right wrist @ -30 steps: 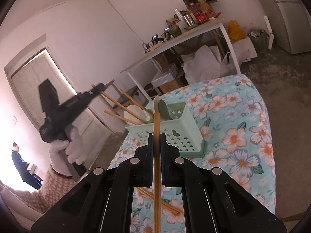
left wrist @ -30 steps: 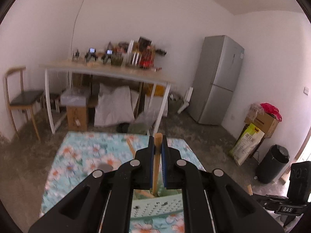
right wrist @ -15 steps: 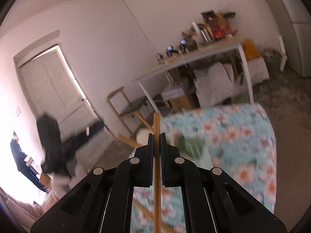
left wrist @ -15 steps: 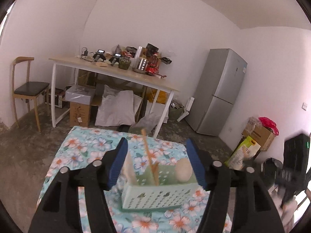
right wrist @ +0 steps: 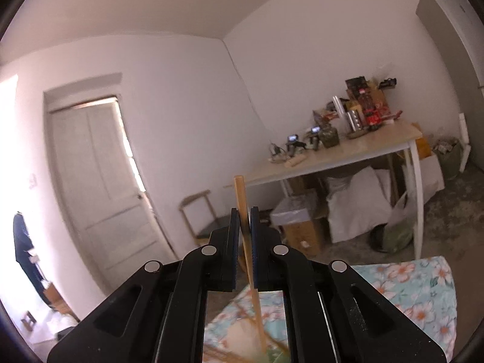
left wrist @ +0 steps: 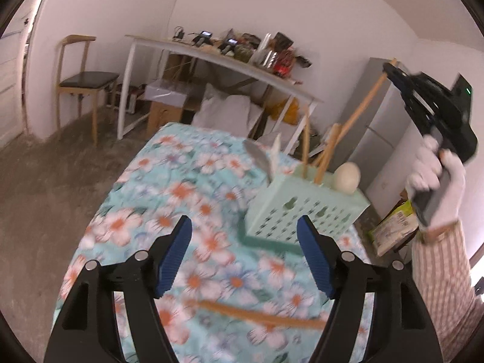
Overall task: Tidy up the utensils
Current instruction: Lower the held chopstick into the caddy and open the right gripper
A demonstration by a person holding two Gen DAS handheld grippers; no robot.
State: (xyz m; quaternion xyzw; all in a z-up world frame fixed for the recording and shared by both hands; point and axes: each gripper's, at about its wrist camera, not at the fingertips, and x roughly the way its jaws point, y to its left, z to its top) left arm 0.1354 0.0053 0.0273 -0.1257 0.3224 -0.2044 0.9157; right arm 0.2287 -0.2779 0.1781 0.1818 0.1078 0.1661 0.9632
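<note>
Bare white room, concrete floor, wooden chair [left wrist: 81,87] far left, cluttered white desk [left wrist: 230,63] behind, grey fridge [left wrist: 372,127] to the right. Up front, a table under a floral cloth [left wrist: 181,187].

Low in the left wrist view, my left gripper [left wrist: 244,257]: blue pads wide apart, jaws opening, nothing between them. It points down at the cloth. One loose chopstick [left wrist: 257,316] lies flat on the cloth just below the pads, blurred, running left to right. Likely my next pick, as I judge it.

Right of centre on the cloth stands the mint perforated utensil basket [left wrist: 305,208]. It already holds a metal spoon [left wrist: 258,157], a white spoon [left wrist: 276,151], several upright chopsticks [left wrist: 325,154] and a pale rounded spoon head [left wrist: 348,177].

Far right, my white-gloved right hand [left wrist: 435,181] holds the right gripper [left wrist: 390,71] up high, clamped on a held chopstick [left wrist: 363,106] whose lower end slants toward the basket. In the right wrist view that gripper [right wrist: 243,220] is pinched tight on the stick [right wrist: 242,199], tip poking above the pads.

Handling guess: chopsticks are light, stiff, thin, smooth wood, so they roll and swivel in the pads. Take the flat one near mid-length, pads across it; low on the cloth it could slip. Basket looks light plastic and could tip if knocked.
</note>
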